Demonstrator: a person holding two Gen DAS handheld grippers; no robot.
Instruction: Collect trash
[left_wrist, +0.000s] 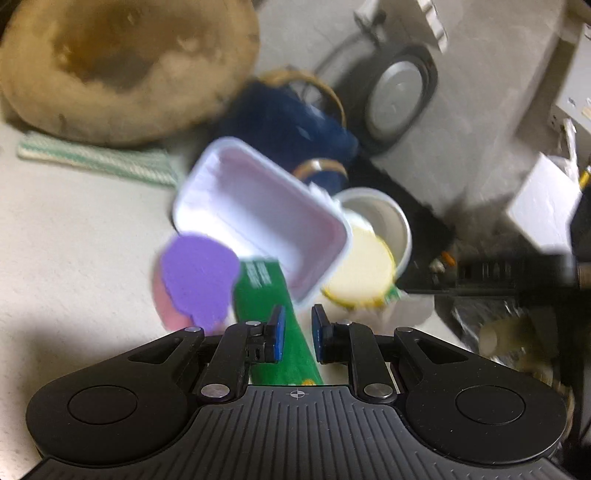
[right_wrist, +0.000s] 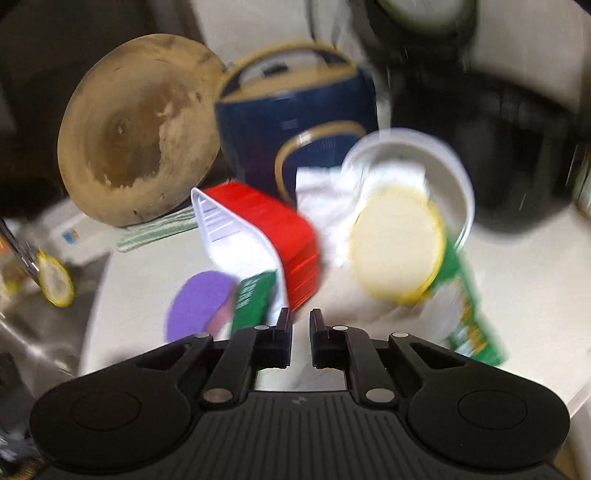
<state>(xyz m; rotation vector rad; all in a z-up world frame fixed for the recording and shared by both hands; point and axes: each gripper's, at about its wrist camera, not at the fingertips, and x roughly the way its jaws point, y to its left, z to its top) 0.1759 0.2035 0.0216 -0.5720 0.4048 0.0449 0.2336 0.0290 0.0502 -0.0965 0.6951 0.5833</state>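
Trash is piled on the pale surface (left_wrist: 74, 236) ahead of both of your tools, and both views are blurred. Through your left wrist camera, your left tool (left_wrist: 297, 325) is clenched to a narrow gap with a green wrapper (left_wrist: 269, 314) running between its blue pads; the left pad seems to press on it, though whether the right pad touches you cannot tell. Just beyond the tips a white tray (left_wrist: 266, 210) lies tilted with its hollow side facing you, a purple lid (left_wrist: 199, 277) sits beside it to the left, and a pale yellow lid (left_wrist: 358, 273) leans against a white tub (left_wrist: 388, 218) on the right. Behind them stand a dark blue bag (left_wrist: 291, 122) and a large brown round board (left_wrist: 122, 66), which rests on a green-striped cloth (left_wrist: 96, 158). Through your right wrist camera, your right tool (right_wrist: 299, 325) is nearly clenched and nothing shows between its black fingers. The tray (right_wrist: 258, 236) is seen here from its red outer side, just past the fingertips, with the purple lid (right_wrist: 199, 302) and an end of the green wrapper (right_wrist: 255, 299) at its left. The yellow lid (right_wrist: 399, 247) and white tub (right_wrist: 436, 166) lie to the right beside crumpled white paper (right_wrist: 325, 199), and the blue bag (right_wrist: 295, 122) and brown board (right_wrist: 140, 129) stand behind.
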